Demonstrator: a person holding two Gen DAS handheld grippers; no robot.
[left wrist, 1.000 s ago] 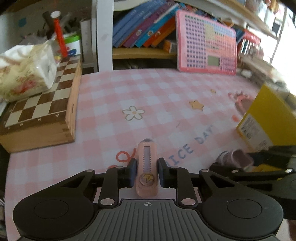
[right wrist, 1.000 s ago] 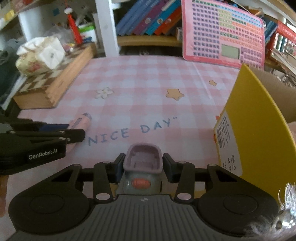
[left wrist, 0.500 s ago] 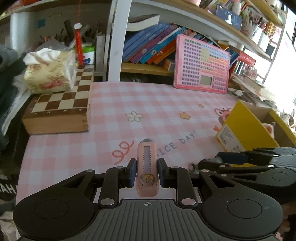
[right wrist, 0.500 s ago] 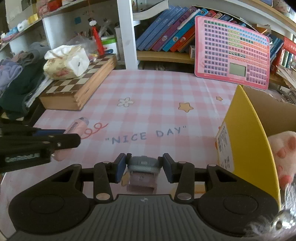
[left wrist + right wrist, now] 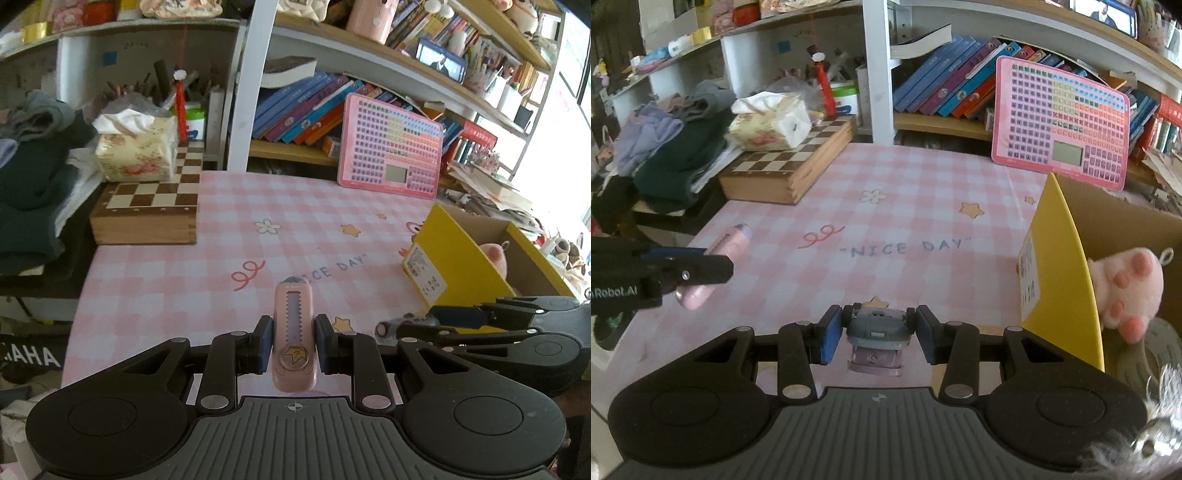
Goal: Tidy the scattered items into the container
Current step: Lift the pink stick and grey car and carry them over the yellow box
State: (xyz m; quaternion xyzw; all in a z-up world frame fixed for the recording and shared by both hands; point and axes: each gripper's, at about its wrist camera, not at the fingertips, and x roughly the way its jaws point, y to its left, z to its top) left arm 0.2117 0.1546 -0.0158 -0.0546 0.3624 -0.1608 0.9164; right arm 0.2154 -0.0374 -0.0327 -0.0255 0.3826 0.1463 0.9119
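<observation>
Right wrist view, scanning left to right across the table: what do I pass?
Left claw shut on the pink utility knife → chess box topped by a tissue pack → right claw shut on the toy car → yellow box → pink plush paw inside it.

The tablecloth [image 5: 923,206] reads "NICE DAY"; the left tongs [image 5: 701,271] bear "nRobot.AI".
</observation>
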